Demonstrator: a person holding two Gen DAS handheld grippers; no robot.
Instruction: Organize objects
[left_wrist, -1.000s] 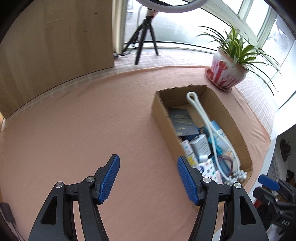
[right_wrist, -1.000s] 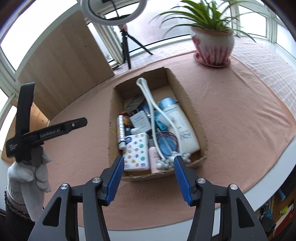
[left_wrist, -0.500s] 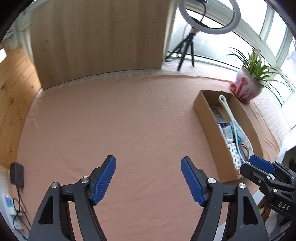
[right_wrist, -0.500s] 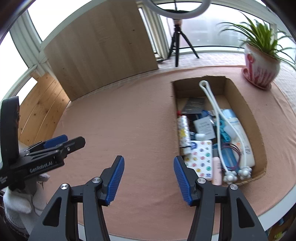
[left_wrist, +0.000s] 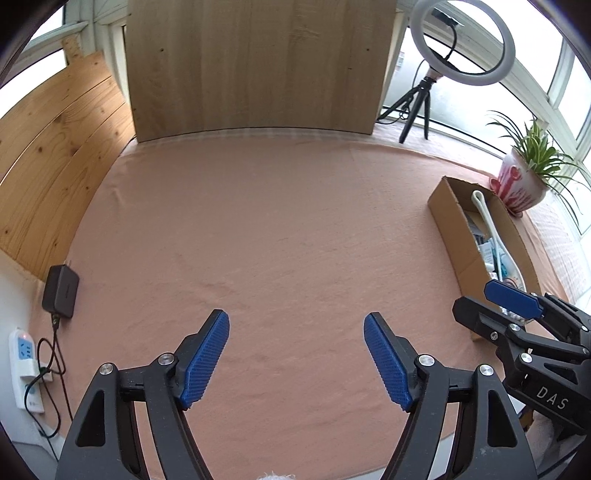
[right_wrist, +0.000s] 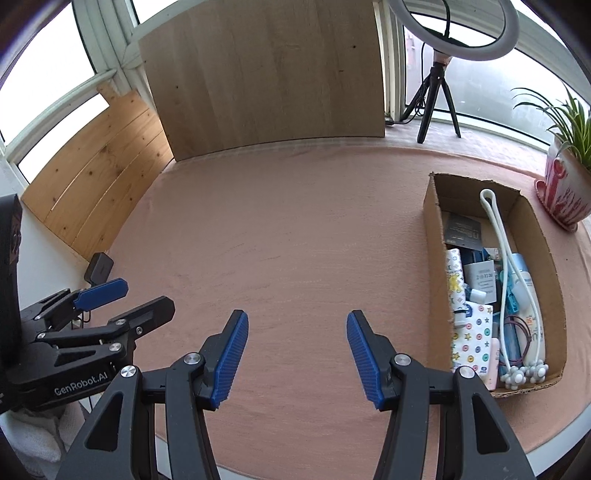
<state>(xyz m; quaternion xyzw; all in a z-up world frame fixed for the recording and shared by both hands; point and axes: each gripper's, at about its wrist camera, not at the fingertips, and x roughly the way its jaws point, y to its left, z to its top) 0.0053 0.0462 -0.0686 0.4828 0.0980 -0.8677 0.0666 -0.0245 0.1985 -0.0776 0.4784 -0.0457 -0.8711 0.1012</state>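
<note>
My left gripper (left_wrist: 295, 354) and right gripper (right_wrist: 297, 354) hover with jaws spread, holding nothing, above bare pink tablecloth (right_wrist: 295, 240). At the right, near the table's front edge, the cardboard box (right_wrist: 430, 236) contains a white massager (right_wrist: 502, 258), bottles and small cartons; a potted plant (right_wrist: 567, 184) stands beyond.
</note>
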